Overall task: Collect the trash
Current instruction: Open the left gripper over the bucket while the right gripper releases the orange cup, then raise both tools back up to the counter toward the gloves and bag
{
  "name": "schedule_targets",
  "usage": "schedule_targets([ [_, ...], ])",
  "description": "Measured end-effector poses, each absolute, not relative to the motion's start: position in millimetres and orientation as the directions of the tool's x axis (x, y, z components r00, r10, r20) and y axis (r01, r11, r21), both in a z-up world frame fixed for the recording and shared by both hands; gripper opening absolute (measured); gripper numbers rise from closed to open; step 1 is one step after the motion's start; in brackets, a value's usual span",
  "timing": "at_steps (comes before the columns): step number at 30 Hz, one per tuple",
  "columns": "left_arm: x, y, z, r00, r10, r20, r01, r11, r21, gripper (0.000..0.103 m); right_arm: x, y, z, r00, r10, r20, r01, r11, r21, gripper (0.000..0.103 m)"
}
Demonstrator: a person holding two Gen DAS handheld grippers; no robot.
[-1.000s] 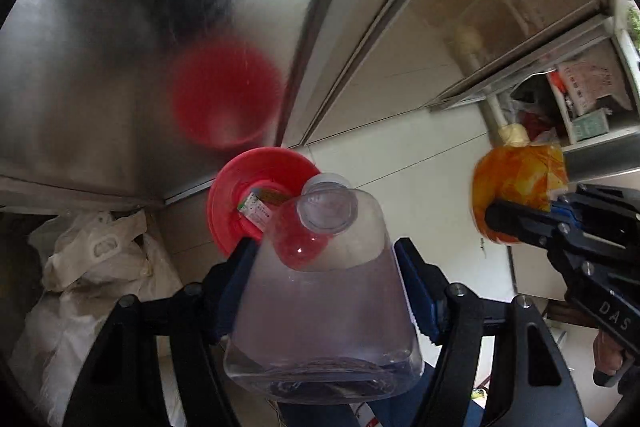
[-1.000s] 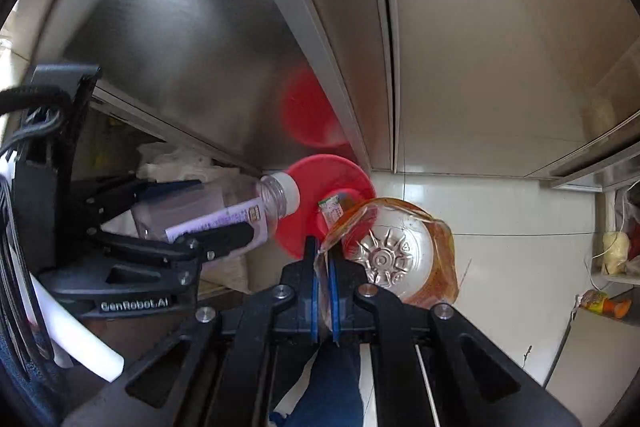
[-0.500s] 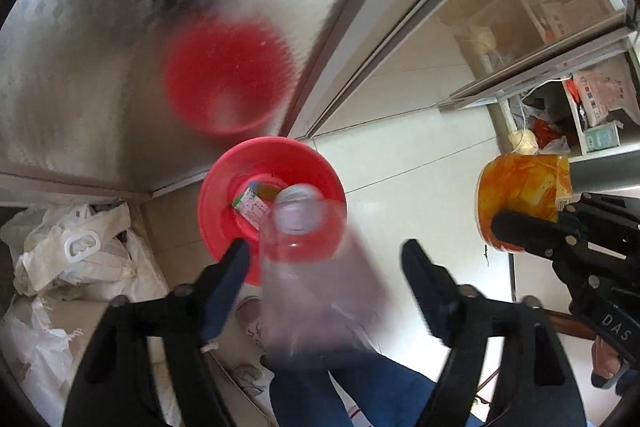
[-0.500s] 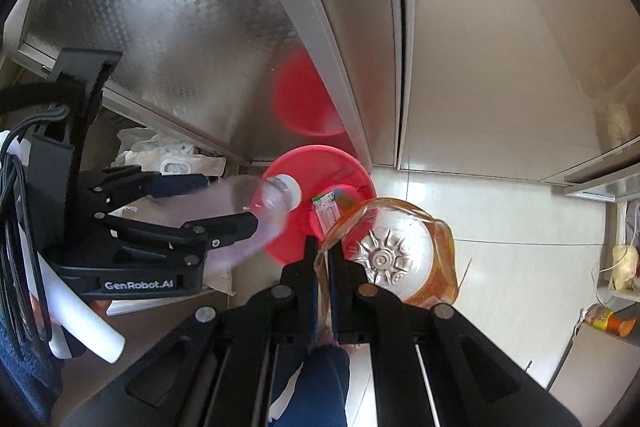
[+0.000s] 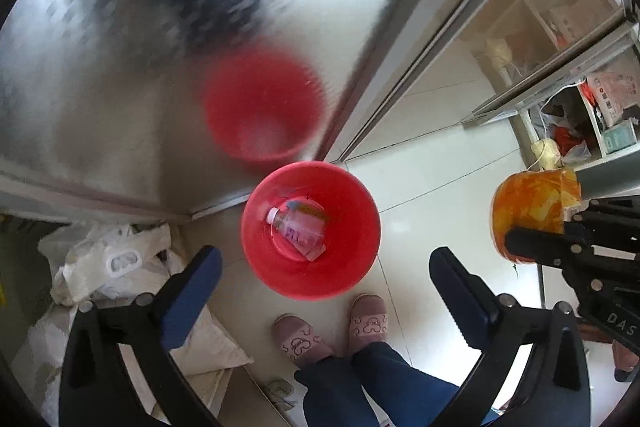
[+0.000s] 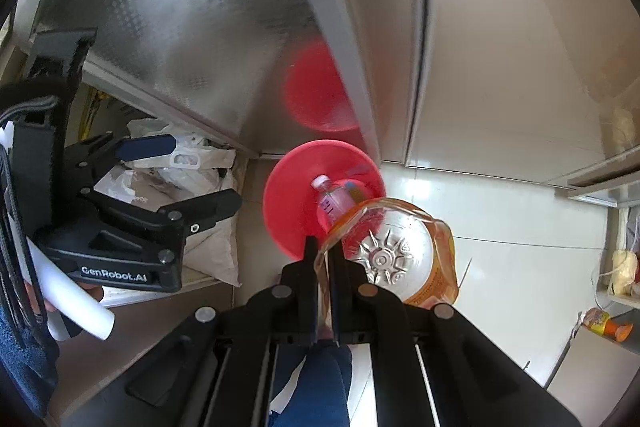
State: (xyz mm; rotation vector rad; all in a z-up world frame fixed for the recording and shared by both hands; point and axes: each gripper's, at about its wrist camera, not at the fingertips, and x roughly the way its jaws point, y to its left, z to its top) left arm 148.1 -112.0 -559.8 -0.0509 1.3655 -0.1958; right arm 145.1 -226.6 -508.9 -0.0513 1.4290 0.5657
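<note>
A red bin (image 5: 260,255) stands on the tiled floor by a metal cabinet corner. A clear plastic bottle (image 5: 298,231) lies inside it, also seen from the right wrist as the clear bottle (image 6: 332,201) in the bin (image 6: 280,203). My left gripper (image 5: 325,259) hangs above the bin, its jaws opening wide with nothing between them; from the right wrist the left gripper (image 6: 188,175) shows at the left. My right gripper (image 6: 326,259) is shut on the edge of a crumpled orange bottle (image 6: 404,259), held to the right of the bin and visible as the orange bottle (image 5: 532,207).
White plastic bags (image 5: 108,259) lie on the floor left of the bin. The brushed metal cabinet door (image 5: 100,87) mirrors the bin. A person's slippered feet (image 5: 300,341) stand just below the bin. Cluttered shelves (image 5: 580,131) are at the right.
The left jaws opened and the clear bottle fell out of them into the red bin. The right gripper kept its hold on the orange bottle and sank slightly.
</note>
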Motion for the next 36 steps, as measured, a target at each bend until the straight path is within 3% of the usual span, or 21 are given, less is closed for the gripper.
schedule_targets([
  [15, 123.9, -46.9, -577.1, 0.155, -0.122, -0.980, -0.055, 0.990, -0.132, 0.103, 148.3, -165.2, -544.9, -0.059, 0.328, -0.943, -0.499, 0.808, 0.313, 0.004],
  [17, 120.7, -39.6, -578.3, 0.155, -0.118, -0.981, -0.073, 0.989, -0.131, 0.103, 150.2, -157.4, -545.8, -0.065, 0.316, -0.947, -0.509, 0.805, 0.304, 0.010],
  [18, 119.4, -36.1, -578.4, 0.153, -0.119, -0.981, -0.079, 0.988, -0.132, 0.103, 150.1, -156.5, -545.4, -0.062, 0.307, -0.950, -0.516, 0.805, 0.294, 0.024],
  [19, 118.1, -33.4, -578.1, 0.152, -0.117, -0.981, -0.082, 0.988, -0.131, 0.103, 149.7, -154.5, -544.7, -0.063, 0.308, -0.949, -0.524, 0.799, 0.294, 0.045],
  [21, 115.7, -30.8, -576.8, 0.155, -0.110, -0.982, -0.087, 0.988, -0.125, 0.103, 148.9, -151.6, -542.5, -0.059, 0.310, -0.949, -0.535, 0.793, 0.292, 0.066],
  [29, 110.0, -34.5, -558.1, 0.167, -0.116, -0.979, -0.069, 0.989, -0.129, 0.103, 141.9, -159.0, -519.4, 0.007, 0.268, -0.964, -0.546, 0.808, 0.221, 0.076],
  [36, 104.4, -49.5, -498.0, 0.210, -0.129, -0.969, -0.041, 0.989, -0.140, 0.103, 135.6, -175.2, -464.2, 0.097, 0.231, -0.968, -0.530, 0.835, 0.147, 0.084],
])
